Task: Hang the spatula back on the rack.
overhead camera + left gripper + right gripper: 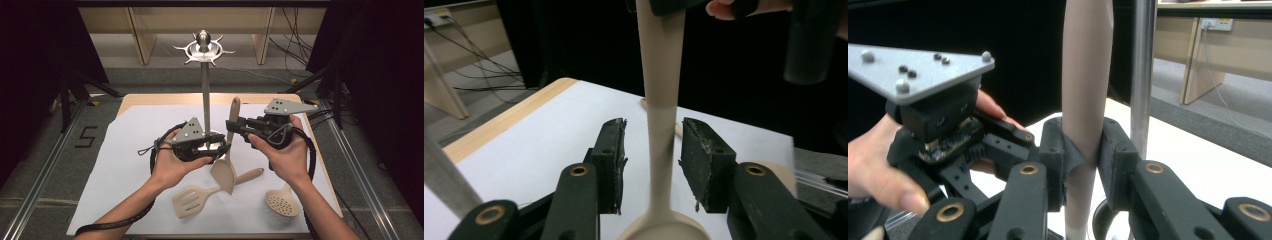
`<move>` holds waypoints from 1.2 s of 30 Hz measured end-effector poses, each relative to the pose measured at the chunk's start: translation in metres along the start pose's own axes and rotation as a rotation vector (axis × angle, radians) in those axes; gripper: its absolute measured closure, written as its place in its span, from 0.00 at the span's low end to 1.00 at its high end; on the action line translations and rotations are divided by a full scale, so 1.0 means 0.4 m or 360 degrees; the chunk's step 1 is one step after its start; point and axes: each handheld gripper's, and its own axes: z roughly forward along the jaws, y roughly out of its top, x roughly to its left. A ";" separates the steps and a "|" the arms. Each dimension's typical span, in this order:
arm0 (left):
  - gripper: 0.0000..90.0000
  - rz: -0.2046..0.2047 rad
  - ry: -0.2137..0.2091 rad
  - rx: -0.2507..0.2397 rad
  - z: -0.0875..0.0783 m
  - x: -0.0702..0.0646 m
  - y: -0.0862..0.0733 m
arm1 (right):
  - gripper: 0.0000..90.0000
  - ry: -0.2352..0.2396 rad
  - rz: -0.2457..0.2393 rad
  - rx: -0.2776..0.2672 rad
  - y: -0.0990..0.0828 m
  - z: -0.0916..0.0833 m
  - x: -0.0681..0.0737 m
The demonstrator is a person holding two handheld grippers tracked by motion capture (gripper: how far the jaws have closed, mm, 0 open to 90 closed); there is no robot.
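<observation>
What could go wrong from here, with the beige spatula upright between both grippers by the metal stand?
1. The left gripper stands open around the spatula, pads clear of the handle. Only the right gripper clamps it, high on the handle, so the blade might swing or slip.
2. The stand's pole is close beside the handle; lifting could knock it.

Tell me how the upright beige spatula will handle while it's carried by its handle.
The spatula probably stays stiff: its handle runs straight between the right gripper pads. It looks light, since one grip partway up the handle holds it upright. The smooth, rounded handle might slip or swing, as the wide blade hangs low and the left gripper pads stand clear of it.
</observation>
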 end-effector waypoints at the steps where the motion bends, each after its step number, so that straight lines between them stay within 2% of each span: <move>1: 0.68 -0.0021 -0.0040 -0.0006 0.000 0.003 0.001 | 0.84 0.0024 -0.0017 -0.0013 -0.001 -0.001 -0.002; 4: 0.69 -0.0030 -0.0069 -0.0006 0.001 0.007 0.003 | 0.84 0.0023 -0.0026 -0.0026 -0.004 -0.004 -0.006; 6: 0.70 -0.0047 -0.0099 -0.0012 0.004 0.009 0.005 | 0.84 0.0053 0.0005 -0.0011 -0.005 -0.010 -0.005; 8: 0.72 -0.0064 -0.0142 -0.0012 0.009 0.011 0.006 | 0.84 0.0057 0.0003 -0.0010 -0.005 -0.012 -0.002; 10: 0.73 -0.0082 -0.0173 -0.0017 0.014 0.012 0.006 | 0.84 0.0054 -0.0029 -0.0016 -0.003 -0.011 -0.004; 16: 0.83 -0.0103 -0.0220 -0.0021 0.016 0.017 0.004 | 0.84 0.0096 -0.0057 -0.0018 0.000 -0.011 0.000; 18: 0.85 -0.0083 -0.0202 -0.0004 0.013 0.012 0.006 | 0.84 0.0114 -0.0037 -0.0005 0.000 -0.011 0.004; 21: 0.86 -0.0066 -0.0139 0.0031 0.009 0.005 0.009 | 0.82 0.0108 -0.0078 -0.0006 -0.001 -0.007 0.003; 22: 0.86 -0.0066 -0.0139 0.0031 0.009 0.005 0.009 | 0.79 0.0095 -0.0084 -0.0013 -0.001 -0.007 0.005; 24: 0.86 -0.0068 -0.0065 0.0062 0.006 0.009 0.008 | 0.71 0.0085 -0.0105 -0.0042 0.001 -0.008 0.008; 27: 0.86 -0.0070 0.0003 0.0071 0.002 0.013 0.008 | 0.67 0.0071 -0.0110 -0.0071 0.002 -0.016 0.012; 29: 0.86 -0.0084 0.0053 0.0079 -0.004 0.017 0.009 | 0.64 0.0043 -0.0124 -0.0104 0.002 -0.029 0.011; 31: 0.86 -0.0139 0.0091 0.0069 -0.007 0.018 0.009 | 0.63 0.0032 -0.0101 -0.0129 0.000 -0.041 0.010; 32: 0.86 -0.0152 0.0135 0.0062 -0.013 0.019 0.012 | 0.63 0.0003 -0.0097 -0.0157 -0.004 -0.055 0.003; 33: 0.86 -0.0152 0.0135 0.0062 -0.013 0.019 0.012 | 0.63 0.0003 -0.0097 -0.0157 -0.004 -0.055 0.003; 35: 0.86 -0.0111 0.0182 0.0066 -0.022 0.024 0.017 | 0.63 -0.0048 -0.0111 -0.0168 -0.013 -0.068 -0.008; 36: 0.86 -0.0131 0.0219 0.0059 -0.028 0.023 0.020 | 0.63 -0.0092 -0.0076 -0.0146 -0.025 -0.079 -0.017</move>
